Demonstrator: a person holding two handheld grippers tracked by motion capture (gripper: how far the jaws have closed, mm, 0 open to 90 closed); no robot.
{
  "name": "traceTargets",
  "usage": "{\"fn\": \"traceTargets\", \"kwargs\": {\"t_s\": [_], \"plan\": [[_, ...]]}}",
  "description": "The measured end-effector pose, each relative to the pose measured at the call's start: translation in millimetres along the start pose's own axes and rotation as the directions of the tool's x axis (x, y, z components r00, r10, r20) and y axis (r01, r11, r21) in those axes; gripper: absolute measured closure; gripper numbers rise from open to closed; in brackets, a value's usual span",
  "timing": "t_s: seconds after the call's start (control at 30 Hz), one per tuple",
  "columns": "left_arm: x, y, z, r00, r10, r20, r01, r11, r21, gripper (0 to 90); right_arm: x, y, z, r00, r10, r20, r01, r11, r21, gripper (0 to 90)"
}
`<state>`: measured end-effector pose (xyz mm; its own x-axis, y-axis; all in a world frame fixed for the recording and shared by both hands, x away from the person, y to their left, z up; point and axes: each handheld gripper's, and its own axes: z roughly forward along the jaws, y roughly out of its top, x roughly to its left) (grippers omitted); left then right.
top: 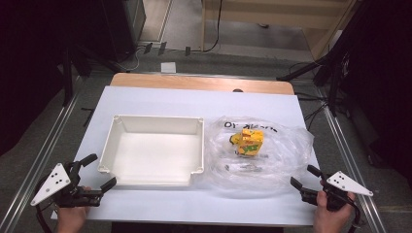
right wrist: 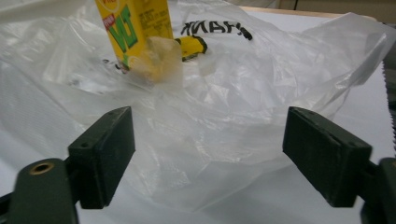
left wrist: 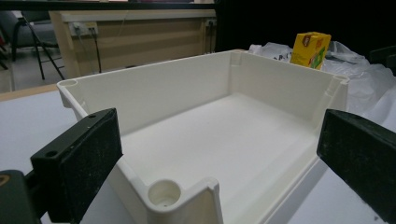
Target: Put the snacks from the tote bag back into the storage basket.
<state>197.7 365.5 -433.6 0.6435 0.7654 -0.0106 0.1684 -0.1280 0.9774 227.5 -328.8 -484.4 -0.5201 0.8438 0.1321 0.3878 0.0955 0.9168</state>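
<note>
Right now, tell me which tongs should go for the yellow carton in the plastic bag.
Right. The right tongs sit open at the plastic bag holding the yellow carton; the left tongs face the white tray.

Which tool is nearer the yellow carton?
Right. The right tool sits open at the plastic bag's near edge, below the yellow carton; the left tool is across the white tray.

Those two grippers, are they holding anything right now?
No. The left gripper and the right gripper both stand open, holding nothing.
</note>
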Motion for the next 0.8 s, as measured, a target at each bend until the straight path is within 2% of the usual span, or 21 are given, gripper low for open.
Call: {"fn": "traceTargets", "kwargs": {"t_s": [0.1, 0.17, 0.3, 0.4, 0.47, 0.5, 0.53, 0.57, 0.6, 0.63, 0.73, 0.77, 0.8], "plan": [[0.3, -0.2, -0.9, 1.0, -0.001, -0.001, 0.001, 1.0, 0.001, 0.6, -1.5, 4.1, -3.9, 0.9997, 0.012, -0.023, -0.012, 1.0, -0.01, 19.6], [0.0, -0.4, -1.4, 1.0, 0.0, -0.001, 0.0, 1.0, -0.003, 0.6, -2.6, 10.7, -8.1, 0.9997, -0.005, -0.023, 0.005, 1.0, -0.009, 19.9], [-0.9, -0.5, -1.3, 1.0, 0.002, -0.003, -0.002, 1.0, 0.0, 0.6, -3.4, 30.5, -15.0, 0.997, -0.073, -0.024, 0.074, 0.997, 0.032, 20.0], [-0.9, -0.4, -1.2, 1.0, 0.001, -0.002, -0.001, 1.0, 0.002, 0.6, -2.9, 41.0, -14.2, 0.9923, -0.12, -0.032, 0.122, 0.99, 0.073, 19.8], [-0.5, -0.5, -1.4, 1.0, -0.002, 0.0, 0.002, 1.0, 0.0, 0.6, -1.5, 48.2, -9.2, 0.9862, -0.158, -0.049, 0.163, 0.978, 0.131, 19.7], [-0.3, -0.5, -1.5, 1.0, -0.001, 0.0, 0.001, 1.0, 0.0, 0.6, 0.5, 53.7, -4.5, 0.9805, -0.185, -0.067, 0.194, 0.965, 0.175, 19.7], [-0.2, -0.4, -1.5, 1.0, -0.002, 0.0, 0.002, 1.0, 0.0, 0.6, 0.5, 53.7, -4.5, 0.9805, -0.185, -0.067, 0.194, 0.965, 0.175, 19.7], [-0.1, -0.4, -1.4, 1.0, -0.003, 0.0, 0.003, 1.0, -0.001, 0.6, 2.6, 61.6, 0.7, 0.9743, -0.204, -0.096, 0.22, 0.952, 0.212, 19.7], [-0.2, -0.4, -1.4, 1.0, -0.002, -0.001, 0.002, 1.0, 0.0, 0.6, 3.5, 65.4, 2.4, 0.972, -0.21, -0.106, 0.229, 0.947, 0.225, 19.7], [-0.4, -0.4, -1.3, 1.0, -0.002, -0.001, 0.002, 1.0, 0.001, 0.6, 3.5, 65.4, 2.4, 0.972, -0.21, -0.106, 0.229, 0.947, 0.225, 19.7], [-0.6, -0.4, -1.2, 1.0, -0.001, 0.0, 0.001, 1.0, 0.002, 0.6, 7.0, 80.7, 9.2, 0.9558, -0.261, -0.136, 0.289, 0.919, 0.269, 19.7], [-0.6, -0.4, -1.3, 1.0, -0.002, 0.0, 0.002, 1.0, 0.001, 0.6, 7.0, 80.7, 9.2, 0.9558, -0.261, -0.136, 0.289, 0.919, 0.269, 19.7], [-0.4, -0.4, -1.4, 1.0, -0.002, 0.001, 0.002, 1.0, 0.001, 0.6, 8.2, 83.9, 11.0, 0.9524, -0.269, -0.143, 0.3, 0.913, 0.276, 19.7]]}}
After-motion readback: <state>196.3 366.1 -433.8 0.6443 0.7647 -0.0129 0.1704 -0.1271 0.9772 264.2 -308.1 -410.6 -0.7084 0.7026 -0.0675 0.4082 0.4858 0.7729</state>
